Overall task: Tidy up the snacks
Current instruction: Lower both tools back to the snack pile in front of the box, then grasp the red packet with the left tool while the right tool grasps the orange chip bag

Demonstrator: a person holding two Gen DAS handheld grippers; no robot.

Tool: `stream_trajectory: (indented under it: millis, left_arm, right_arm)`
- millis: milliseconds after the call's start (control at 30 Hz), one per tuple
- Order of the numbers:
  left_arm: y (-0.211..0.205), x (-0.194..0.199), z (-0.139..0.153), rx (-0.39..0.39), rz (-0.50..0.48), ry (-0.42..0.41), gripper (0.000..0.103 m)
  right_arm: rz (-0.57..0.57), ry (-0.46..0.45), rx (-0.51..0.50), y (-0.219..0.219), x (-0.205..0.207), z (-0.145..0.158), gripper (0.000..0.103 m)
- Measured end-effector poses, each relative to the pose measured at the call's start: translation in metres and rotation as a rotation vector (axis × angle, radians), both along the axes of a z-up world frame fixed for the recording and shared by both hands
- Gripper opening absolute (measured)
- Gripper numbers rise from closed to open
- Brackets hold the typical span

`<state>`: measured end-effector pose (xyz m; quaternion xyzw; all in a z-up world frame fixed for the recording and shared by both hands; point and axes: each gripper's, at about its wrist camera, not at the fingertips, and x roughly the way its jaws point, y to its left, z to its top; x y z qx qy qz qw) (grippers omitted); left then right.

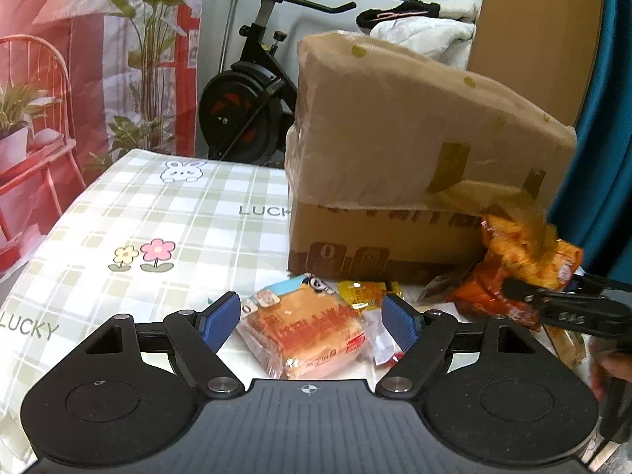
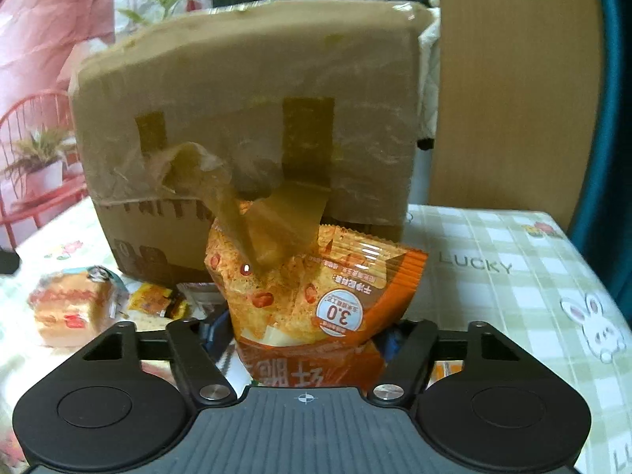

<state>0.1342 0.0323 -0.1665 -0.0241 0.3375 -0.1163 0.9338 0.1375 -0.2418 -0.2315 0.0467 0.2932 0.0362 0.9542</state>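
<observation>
Left gripper (image 1: 312,318) hovered low, fingers (image 1: 221,316) spread apart around a wrapped cake slice (image 1: 302,331) lying on the checked surface (image 1: 158,213), pads not touching it. Small yellow sachets (image 1: 361,294) lay just behind. Cardboard box (image 1: 395,150) stood beyond, flap raised, loose tape hanging. At right, right gripper (image 2: 304,335) had its fingers clamped on an orange snack bag (image 2: 312,292), held before the box, tape draped over its top.

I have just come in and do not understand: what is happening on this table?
A person is sorting snacks with two hand-held claws. The right claw grips an orange snack bag in front of the cardboard box. The left claw is open around a wrapped cake on the checked tablecloth.
</observation>
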Motion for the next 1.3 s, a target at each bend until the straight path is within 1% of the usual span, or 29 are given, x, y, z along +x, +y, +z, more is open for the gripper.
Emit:
stream_trajectory:
  millis: [200, 400, 500, 600, 700, 800, 900, 1000, 1167, 1300]
  left_arm:
    - [0.003, -0.002, -0.008, -0.009, 0.006, 0.025, 0.08]
    - [0.001, -0.003, -0.009, -0.022, -0.003, 0.036, 0.079]
    - [-0.004, -0.004, -0.009, -0.029, -0.033, 0.032, 0.075]
    - [-0.01, -0.007, -0.009, -0.043, -0.073, 0.034, 0.069]
    - [-0.021, -0.013, -0.016, -0.046, -0.122, 0.057, 0.069]
    - [-0.038, -0.018, -0.028, -0.025, -0.174, 0.09, 0.068]
    - [-0.057, -0.018, -0.042, -0.003, -0.219, 0.098, 0.069]
    - [-0.07, -0.009, -0.054, 0.015, -0.232, 0.128, 0.069]
    - [-0.088, -0.003, -0.069, 0.054, -0.238, 0.148, 0.07]
    - [-0.095, -0.005, -0.077, 0.092, -0.207, 0.151, 0.07]
  right_arm:
    - [-0.004, 0.006, 0.097, -0.011, -0.027, 0.016, 0.061]
    - [-0.005, 0.032, 0.172, -0.026, -0.041, 0.024, 0.061]
    - [-0.001, 0.053, 0.197, -0.028, -0.046, 0.024, 0.061]
    - [0.003, 0.069, 0.224, -0.029, -0.052, 0.022, 0.061]
    - [-0.004, 0.091, 0.234, -0.028, -0.057, 0.018, 0.061]
    - [-0.013, 0.1, 0.247, -0.029, -0.061, 0.015, 0.061]
    - [-0.021, 0.105, 0.254, -0.031, -0.066, 0.011, 0.061]
    - [-0.024, 0.111, 0.253, -0.033, -0.068, 0.009, 0.061]
    - [-0.035, 0.101, 0.256, -0.038, -0.071, 0.01, 0.061]
    - [-0.038, 0.104, 0.261, -0.039, -0.072, 0.008, 0.061]
